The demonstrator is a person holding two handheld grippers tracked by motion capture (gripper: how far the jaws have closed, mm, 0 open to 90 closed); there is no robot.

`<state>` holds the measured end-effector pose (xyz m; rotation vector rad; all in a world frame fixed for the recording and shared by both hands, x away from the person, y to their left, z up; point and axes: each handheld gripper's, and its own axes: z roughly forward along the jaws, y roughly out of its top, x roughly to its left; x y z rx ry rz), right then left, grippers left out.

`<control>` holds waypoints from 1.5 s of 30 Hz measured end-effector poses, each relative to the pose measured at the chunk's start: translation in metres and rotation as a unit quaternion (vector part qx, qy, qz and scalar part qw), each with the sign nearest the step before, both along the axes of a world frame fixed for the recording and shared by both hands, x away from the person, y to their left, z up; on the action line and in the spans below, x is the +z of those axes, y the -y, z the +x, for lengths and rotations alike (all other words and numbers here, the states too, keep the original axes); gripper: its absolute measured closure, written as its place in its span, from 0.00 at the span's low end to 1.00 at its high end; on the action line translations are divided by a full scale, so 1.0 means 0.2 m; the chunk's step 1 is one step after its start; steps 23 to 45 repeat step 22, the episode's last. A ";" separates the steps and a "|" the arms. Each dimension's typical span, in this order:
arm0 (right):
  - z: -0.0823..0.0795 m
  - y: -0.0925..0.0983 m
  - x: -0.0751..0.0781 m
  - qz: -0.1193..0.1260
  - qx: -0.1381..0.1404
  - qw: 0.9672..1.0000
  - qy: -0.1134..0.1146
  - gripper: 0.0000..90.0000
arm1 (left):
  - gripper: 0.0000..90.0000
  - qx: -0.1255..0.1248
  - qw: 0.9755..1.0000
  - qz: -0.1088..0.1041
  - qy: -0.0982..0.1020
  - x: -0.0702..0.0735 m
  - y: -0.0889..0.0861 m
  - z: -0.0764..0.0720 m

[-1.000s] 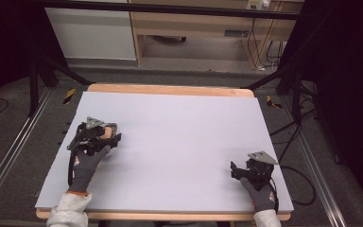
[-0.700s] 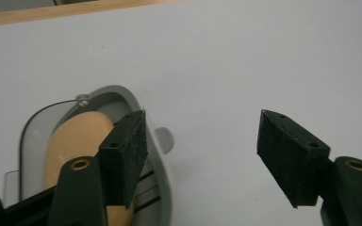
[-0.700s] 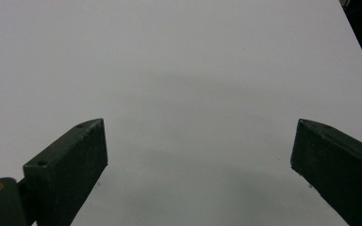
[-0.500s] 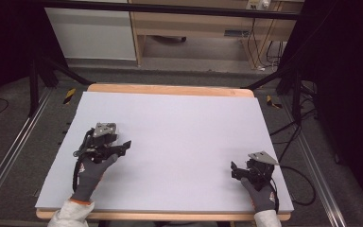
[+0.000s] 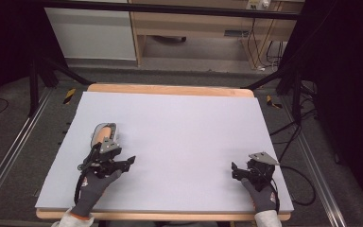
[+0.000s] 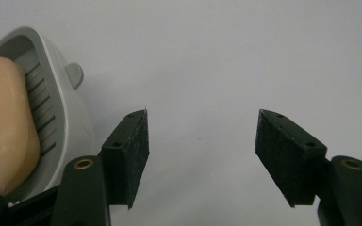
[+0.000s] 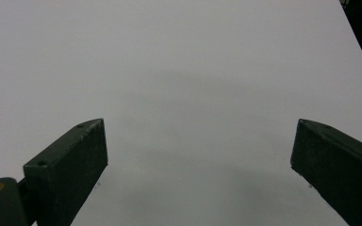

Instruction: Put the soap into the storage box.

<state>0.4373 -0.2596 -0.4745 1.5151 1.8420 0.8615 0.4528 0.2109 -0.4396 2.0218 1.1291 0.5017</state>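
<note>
Since the earlier frames, the left gripper (image 5: 125, 163) has travelled from the table's left edge toward the person and slightly inward, and a grey soap dish (image 5: 105, 135) holding a peach-coloured bar of soap (image 5: 101, 132), previously masked by the gripper assembly, now lies uncovered on the table (image 5: 184, 123).

1. Table. The pale surface carries the dish, the soap and the two grippers.

2. Right gripper (image 5: 235, 171). Position matches the earlier frames: near the right front corner, gloved hand behind it. In the right gripper view the jaws stand wide apart with bare table between them (image 7: 198, 141). It grips nothing.

3. Left gripper. In the left gripper view (image 6: 200, 146) the jaws are spread, with bare table between the pads. The dish (image 6: 61, 127) sits outside the gap, just beside the jaw on that view's left; contact with that jaw cannot be determined.

4. Soap dish and soap. The dish rests flat on the left half of the table, just beyond the left gripper. The soap (image 6: 4, 127) lies inside it on the ribbed floor.

Assessment: the dish appears to have been set down and released, so the placement step is judged complete. Any further handling would require the left gripper to re-centre its jaws on the dish rim.
</note>
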 end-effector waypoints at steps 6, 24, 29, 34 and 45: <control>0.00 0.02 -0.01 -0.005 -0.006 1.000 -0.010 0.05 | 0.37 -0.009 1.000 0.012 -0.005 -0.05 -0.02 -0.05; 0.00 0.04 -0.01 -0.007 -0.015 1.000 -0.014 0.05 | 0.33 0.009 1.000 0.016 -0.017 -0.11 -0.11 -0.10; 0.00 0.04 -0.01 -0.007 -0.015 1.000 -0.014 0.05 | 0.33 0.009 1.000 0.016 -0.017 -0.11 -0.11 -0.10; 0.00 0.04 -0.01 -0.007 -0.015 1.000 -0.014 0.05 | 0.33 0.009 1.000 0.016 -0.017 -0.11 -0.11 -0.10; 0.00 0.04 -0.01 -0.007 -0.015 1.000 -0.014 0.05 | 0.33 0.009 1.000 0.016 -0.017 -0.11 -0.11 -0.10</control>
